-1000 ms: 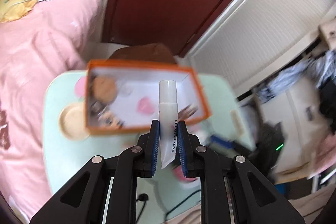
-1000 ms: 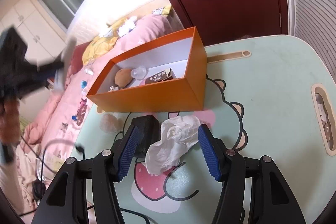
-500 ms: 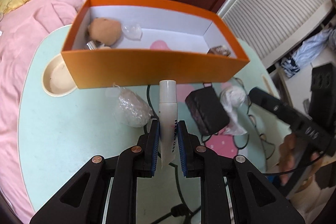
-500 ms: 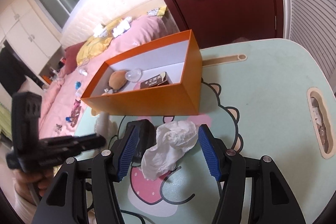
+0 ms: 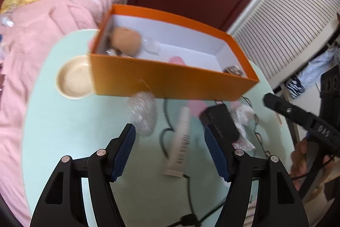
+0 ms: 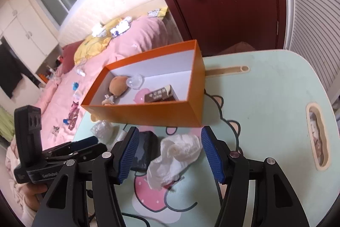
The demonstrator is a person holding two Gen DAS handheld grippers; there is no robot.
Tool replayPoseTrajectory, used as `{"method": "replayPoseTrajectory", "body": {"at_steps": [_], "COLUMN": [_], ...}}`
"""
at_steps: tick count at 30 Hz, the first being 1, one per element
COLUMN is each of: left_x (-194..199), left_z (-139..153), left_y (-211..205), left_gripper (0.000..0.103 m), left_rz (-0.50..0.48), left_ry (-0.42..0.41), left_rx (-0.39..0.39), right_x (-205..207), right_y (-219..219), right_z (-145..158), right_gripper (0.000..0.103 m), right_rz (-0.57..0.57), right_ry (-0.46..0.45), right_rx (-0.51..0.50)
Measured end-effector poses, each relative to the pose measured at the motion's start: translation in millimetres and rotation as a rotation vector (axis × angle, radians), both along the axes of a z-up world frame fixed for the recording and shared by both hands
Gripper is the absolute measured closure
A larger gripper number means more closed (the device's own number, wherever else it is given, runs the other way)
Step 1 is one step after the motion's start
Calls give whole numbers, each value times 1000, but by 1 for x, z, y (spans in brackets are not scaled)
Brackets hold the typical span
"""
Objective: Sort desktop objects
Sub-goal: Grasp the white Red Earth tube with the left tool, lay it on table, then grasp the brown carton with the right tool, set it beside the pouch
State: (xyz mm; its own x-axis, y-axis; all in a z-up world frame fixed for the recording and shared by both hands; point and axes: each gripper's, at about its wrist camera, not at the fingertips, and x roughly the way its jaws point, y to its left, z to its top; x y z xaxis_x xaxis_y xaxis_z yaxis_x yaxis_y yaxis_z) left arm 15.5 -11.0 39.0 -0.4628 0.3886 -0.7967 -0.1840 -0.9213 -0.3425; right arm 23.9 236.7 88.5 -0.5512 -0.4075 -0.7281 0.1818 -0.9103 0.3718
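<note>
My left gripper (image 5: pixel 170 149) is open and empty. The white tube (image 5: pixel 180 142) lies on the green table (image 5: pixel 63 142) between its fingers, in front of the orange box (image 5: pixel 170 82). My right gripper (image 6: pixel 170 152) is open around a crumpled white tissue (image 6: pixel 176 154), which lies on the table next to a black adapter (image 6: pixel 144 150). The orange box (image 6: pixel 148 114) holds a brown plush (image 6: pixel 119 84), a clear lid, a pink item and a brown carton (image 6: pixel 161 95). A clear plastic bag (image 5: pixel 142 114) lies left of the tube.
A beige round dish (image 5: pixel 74 80) sits in the table left of the box. Black cables (image 5: pixel 191 195) run over the table. A pink bed (image 5: pixel 31 46) lies to the left, a dark red door (image 6: pixel 223 3) behind. The table has a beige slot (image 6: pixel 318 137) at the right.
My left gripper has opened and let go of the white tube, which now lies on the table. It had come down from over the box. The right gripper has barely moved.
</note>
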Motion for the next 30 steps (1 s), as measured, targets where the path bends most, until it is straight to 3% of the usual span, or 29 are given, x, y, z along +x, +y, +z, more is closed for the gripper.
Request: {"method": "replayPoseTrajectory", "body": {"at_steps": [6, 10, 15, 19, 22, 26, 30], "left_x": [1, 0, 3, 2, 1, -1, -2], "left_z": [-11, -22, -30, -35, -36, -35, -34], "left_y": [-15, -18, -14, -2, -3, -6, -6], "left_gripper": [35, 34, 20, 14, 9, 9, 9], "left_rz": [88, 102, 92, 58, 58, 63, 62], "left_ry": [31, 42, 100, 121, 118, 120, 120], "left_rx": [-110, -141, -204, -301, -298, -276, -278], "right_x": [-24, -59, -105, -135, -143, -148, -151], "right_y": [-12, -20, -38, -56, -69, -82, -93], "right_z": [21, 34, 47, 23, 1, -12, -25], "right_gripper": [43, 43, 43, 43, 43, 43, 44], "right_rz": [60, 127, 192, 230, 253, 263, 300], "right_ry": [-38, -168, -341, -547, -653, -674, -734], "right_rx": [49, 90, 149, 206, 260, 385, 408]}}
